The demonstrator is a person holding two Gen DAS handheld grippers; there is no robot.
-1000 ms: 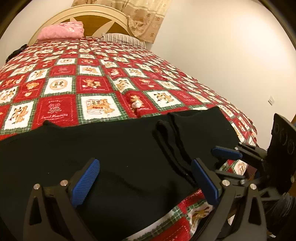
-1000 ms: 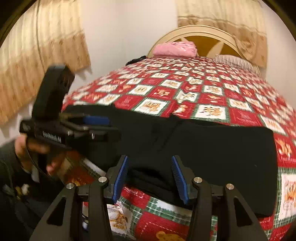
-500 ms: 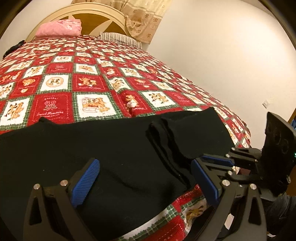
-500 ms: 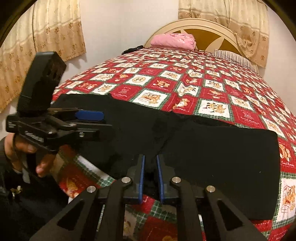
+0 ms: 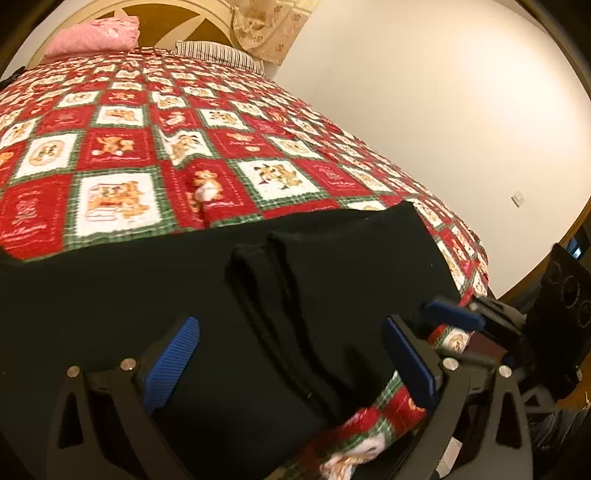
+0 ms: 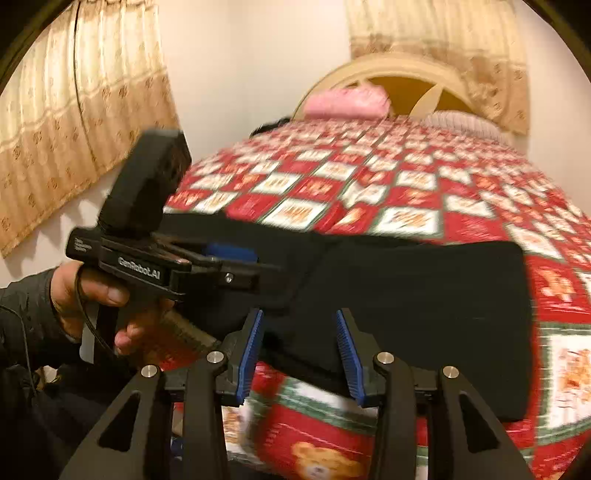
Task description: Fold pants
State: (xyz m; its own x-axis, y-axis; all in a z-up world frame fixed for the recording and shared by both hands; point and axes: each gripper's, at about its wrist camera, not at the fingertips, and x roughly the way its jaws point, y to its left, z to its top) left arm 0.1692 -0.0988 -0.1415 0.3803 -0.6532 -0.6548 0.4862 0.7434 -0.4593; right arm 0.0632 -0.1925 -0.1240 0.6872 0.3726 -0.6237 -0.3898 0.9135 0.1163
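Pants [image 5: 258,302], black, flat across near edge of bed [image 5: 155,122] on red/green patchwork quilt [image 5: 122,147]; folded ridge runs 11-to-5 o'clock in left wrist view. Left gripper [image 5: 288,354] jaws wide apart, over fabric, nothing clamped. Right gripper [image 6: 299,347] jaws parted, straddling pants' edge at 6 o'clock, not closed on it. Pink pillow [image 5: 94,35] at 11 o'clock by headboard.
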